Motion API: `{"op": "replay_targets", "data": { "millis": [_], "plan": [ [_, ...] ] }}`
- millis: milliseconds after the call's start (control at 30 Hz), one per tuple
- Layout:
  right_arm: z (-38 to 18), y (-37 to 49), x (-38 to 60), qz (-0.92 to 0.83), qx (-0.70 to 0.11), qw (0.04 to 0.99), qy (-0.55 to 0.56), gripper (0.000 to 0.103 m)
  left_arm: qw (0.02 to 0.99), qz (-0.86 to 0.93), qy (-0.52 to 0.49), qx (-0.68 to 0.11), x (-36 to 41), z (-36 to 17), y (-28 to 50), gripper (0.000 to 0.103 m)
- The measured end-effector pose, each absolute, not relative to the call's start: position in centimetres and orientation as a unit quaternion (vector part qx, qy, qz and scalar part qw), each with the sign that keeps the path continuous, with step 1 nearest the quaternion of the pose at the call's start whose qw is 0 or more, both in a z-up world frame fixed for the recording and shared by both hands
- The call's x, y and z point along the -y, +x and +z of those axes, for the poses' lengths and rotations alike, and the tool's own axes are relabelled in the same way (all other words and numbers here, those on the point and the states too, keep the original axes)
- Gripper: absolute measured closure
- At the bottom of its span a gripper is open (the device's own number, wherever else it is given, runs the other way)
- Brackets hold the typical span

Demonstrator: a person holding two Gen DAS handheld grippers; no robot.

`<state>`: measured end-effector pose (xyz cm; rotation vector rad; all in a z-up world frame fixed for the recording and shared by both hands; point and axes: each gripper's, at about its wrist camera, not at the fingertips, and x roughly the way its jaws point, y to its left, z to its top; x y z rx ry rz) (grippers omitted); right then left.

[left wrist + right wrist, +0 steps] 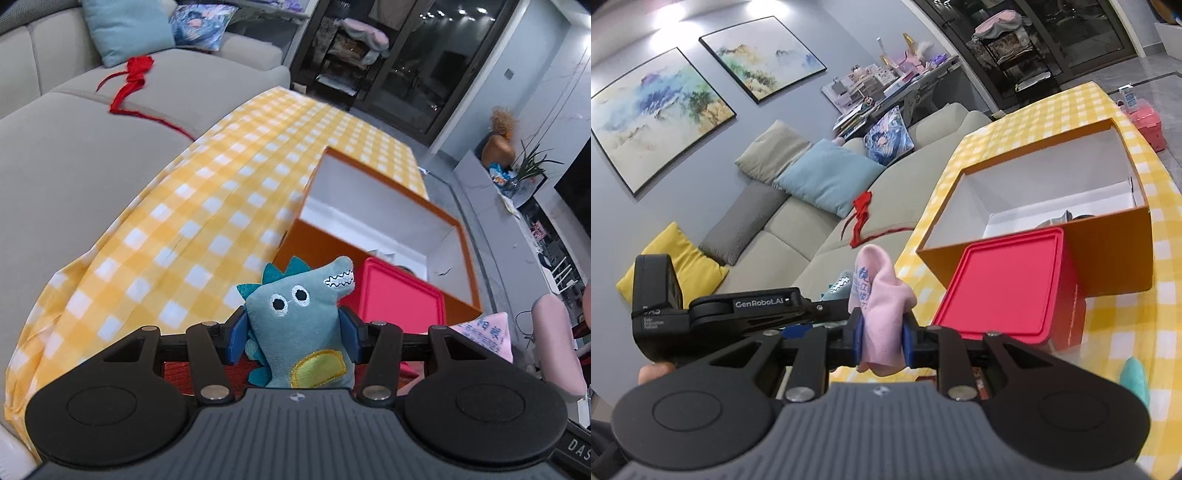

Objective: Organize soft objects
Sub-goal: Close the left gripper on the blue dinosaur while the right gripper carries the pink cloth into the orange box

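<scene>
A teal plush dinosaur point(301, 325) is clamped upright between the blue pads point(233, 339) of the left gripper point(295, 341), its long axis standing along the fingers, its head above them. The toothed snout is turned up and to the right, the eyes face the camera, and the yellow belly patch sits low between the jaws. Ahead of the left gripper and to its right, an orange box point(391, 229) with a white inside is seen open on a yellow checked cloth point(207, 206); a red lid point(400, 295) lies just beyond the dinosaur, against the box's near wall.

In the right wrist view, a pink cloth point(882, 314) with blue print is pinched by the right gripper point(882, 341), bunched and standing upright, its rounded top leaning slightly left. The red lid point(1001, 288) and orange box point(1108, 243) are seen ahead and to the right. The left gripper point(816, 308) is seen to the left, at about the same level. A grey sofa point(827, 229) with cushions lies farther left, a red ribbon point(860, 218) on it.
</scene>
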<state>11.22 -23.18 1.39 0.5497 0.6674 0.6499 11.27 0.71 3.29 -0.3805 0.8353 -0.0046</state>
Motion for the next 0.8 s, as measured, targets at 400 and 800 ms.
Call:
{"op": "replay_targets", "data": {
  "millis": [400, 800],
  "plan": [
    [6.1, 18.8, 26.8, 0.256, -0.238, 0.890, 0.293, 0.083, 0.918, 0.008, -0.149, -0.366, 2.9, 6.0, 15.5, 0.045],
    [0.4, 30.3, 28.3, 0.197, -0.289, 0.887, 0.300, 0.083, 0.929, -0.006, -0.104, -0.354, 6.9, 4.4, 22.6, 0.045]
  ]
}}
